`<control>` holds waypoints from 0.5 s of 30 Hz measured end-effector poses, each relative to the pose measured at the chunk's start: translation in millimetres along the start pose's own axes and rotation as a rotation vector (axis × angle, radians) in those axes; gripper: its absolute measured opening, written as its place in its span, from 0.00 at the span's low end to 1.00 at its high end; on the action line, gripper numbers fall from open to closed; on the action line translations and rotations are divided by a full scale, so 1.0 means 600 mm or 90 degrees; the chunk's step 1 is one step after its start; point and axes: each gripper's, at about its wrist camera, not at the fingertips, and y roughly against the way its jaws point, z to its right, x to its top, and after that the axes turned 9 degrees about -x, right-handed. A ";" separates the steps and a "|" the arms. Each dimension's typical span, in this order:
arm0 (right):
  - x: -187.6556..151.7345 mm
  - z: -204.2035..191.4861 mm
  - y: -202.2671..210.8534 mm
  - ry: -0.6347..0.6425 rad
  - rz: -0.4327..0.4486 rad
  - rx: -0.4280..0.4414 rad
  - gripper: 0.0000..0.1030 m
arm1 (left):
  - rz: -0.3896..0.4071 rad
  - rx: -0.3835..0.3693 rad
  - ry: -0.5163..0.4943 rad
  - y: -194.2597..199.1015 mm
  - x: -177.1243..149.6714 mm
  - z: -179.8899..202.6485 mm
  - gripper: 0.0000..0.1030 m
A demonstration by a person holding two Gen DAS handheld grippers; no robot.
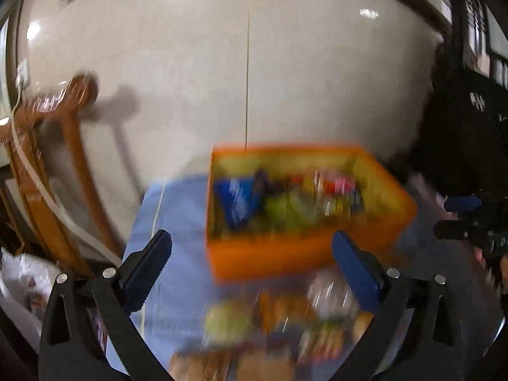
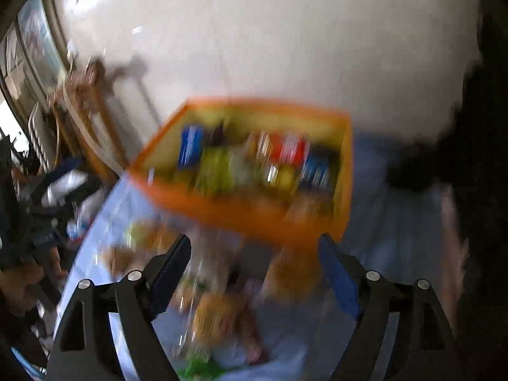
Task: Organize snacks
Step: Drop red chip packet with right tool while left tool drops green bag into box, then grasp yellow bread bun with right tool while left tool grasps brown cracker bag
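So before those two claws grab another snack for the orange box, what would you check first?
1. Left gripper open, nothing between its jaws: ok.
2. Right gripper open, nothing gripped: ok.
3. Orange box on the blue cloth, top open: ok.
4. Room left in the box among the packets: cannot tell, too blurred.
5. Loose snacks in front of the box: ok.
6. Which packet to take: cannot tell, blurred.

Left hand-held gripper [image 1: 250, 260] jaws spread wide, nothing between; right hand-held gripper [image 2: 254, 266] likewise, both angled downward.
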 end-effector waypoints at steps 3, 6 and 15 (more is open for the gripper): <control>-0.095 -0.058 -0.035 0.039 -0.034 -0.020 0.80 | -0.043 0.013 0.007 0.010 -0.091 -0.041 0.96; -0.149 -0.097 -0.070 0.049 -0.067 -0.029 0.80 | -0.082 0.038 0.013 0.010 -0.157 -0.077 0.96; -0.148 -0.131 -0.128 0.051 -0.092 -0.084 0.81 | -0.113 0.047 -0.023 -0.061 -0.206 -0.082 0.96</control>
